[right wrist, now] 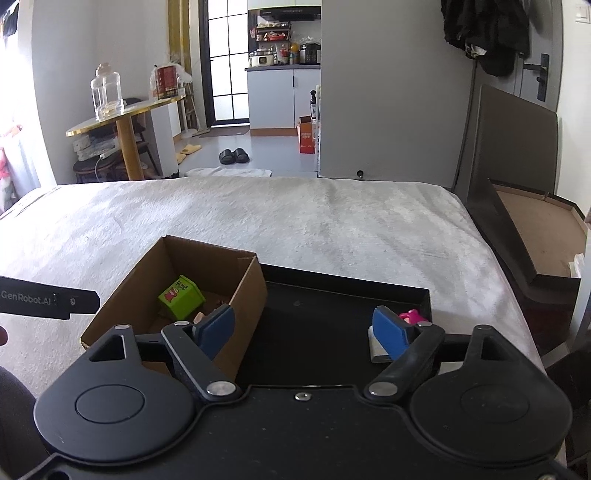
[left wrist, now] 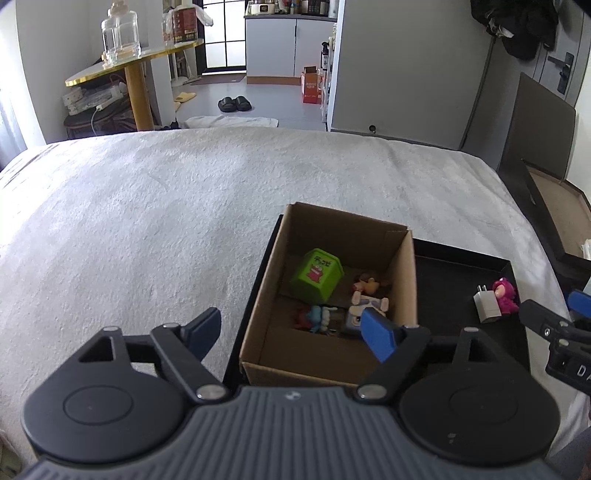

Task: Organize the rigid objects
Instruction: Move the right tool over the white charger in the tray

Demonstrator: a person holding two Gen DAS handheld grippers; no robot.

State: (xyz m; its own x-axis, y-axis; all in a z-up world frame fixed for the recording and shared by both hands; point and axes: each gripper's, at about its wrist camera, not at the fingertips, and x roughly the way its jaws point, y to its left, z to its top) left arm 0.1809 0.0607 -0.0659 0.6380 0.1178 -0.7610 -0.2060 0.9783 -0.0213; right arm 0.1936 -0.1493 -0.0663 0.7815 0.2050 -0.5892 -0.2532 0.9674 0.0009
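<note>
I am seeing black slippers (left wrist: 235,103) lying on the floor and a glass jar (left wrist: 120,35) standing on the gold-rimmed table (left wrist: 110,70).

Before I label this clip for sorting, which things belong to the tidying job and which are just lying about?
Job:
cardboard box
green cube and small figures inside it
white charger and pink toy on the black tray

Lying about:
glass jar
black slippers
orange box
</note>
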